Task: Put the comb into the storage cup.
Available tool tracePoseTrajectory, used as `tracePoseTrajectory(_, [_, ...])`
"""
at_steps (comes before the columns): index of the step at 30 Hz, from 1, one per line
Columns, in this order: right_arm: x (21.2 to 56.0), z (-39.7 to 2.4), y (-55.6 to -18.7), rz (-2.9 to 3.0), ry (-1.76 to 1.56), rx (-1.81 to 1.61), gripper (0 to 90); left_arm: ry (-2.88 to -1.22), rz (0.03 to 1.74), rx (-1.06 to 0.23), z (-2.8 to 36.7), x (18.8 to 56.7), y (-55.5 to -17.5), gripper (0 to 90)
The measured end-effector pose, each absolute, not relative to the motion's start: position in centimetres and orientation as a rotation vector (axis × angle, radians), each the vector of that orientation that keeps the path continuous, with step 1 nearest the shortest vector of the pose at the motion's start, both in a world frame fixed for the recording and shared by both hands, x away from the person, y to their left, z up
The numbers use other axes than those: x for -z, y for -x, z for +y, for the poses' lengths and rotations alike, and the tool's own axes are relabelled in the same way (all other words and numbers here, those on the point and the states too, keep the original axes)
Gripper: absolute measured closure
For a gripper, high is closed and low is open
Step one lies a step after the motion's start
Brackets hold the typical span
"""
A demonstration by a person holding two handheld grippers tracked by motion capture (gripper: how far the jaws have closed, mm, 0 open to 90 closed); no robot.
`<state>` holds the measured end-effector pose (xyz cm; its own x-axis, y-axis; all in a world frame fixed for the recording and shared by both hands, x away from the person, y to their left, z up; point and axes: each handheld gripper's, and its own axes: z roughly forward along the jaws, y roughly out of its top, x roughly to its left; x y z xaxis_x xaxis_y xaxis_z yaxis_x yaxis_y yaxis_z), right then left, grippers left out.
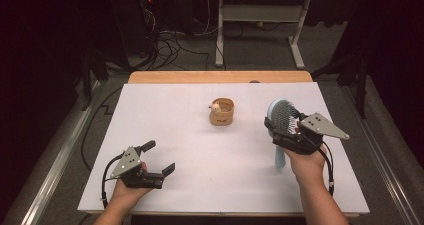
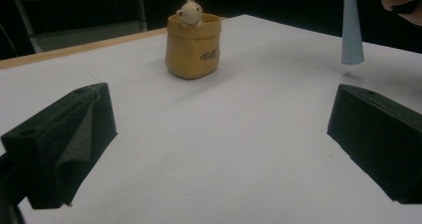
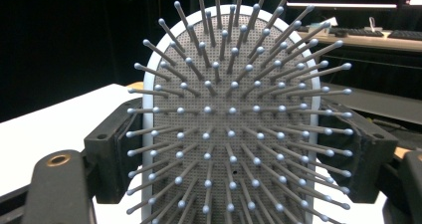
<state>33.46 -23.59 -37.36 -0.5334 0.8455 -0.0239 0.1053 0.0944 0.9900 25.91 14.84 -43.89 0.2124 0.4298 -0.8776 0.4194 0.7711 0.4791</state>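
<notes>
Hairbrush [image 1: 281,116] clamped upright in right claw [image 1: 285,130], right of tan pouch [image 1: 222,112]; left claw [image 1: 159,157] spread apart, nearer the person.

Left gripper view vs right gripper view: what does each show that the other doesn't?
Left gripper view alone: the tan pouch with a small figure peeking out, the brush's blue handle hanging just above the table, and the left gripper open with nothing between its jaws.

Right gripper view alone: the brush head close up, bristles facing the camera, with the right gripper shut on its sides.

Both: the brush and the white table.
</notes>
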Motion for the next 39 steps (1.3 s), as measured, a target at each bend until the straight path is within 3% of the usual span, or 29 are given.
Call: tracePoseTrajectory(39, [37.3,-15.6,-33.6,1.827,-0.744,-1.558,20.7,-0.747,1.329,0.007,10.2,39.3,-26.7,0.1])
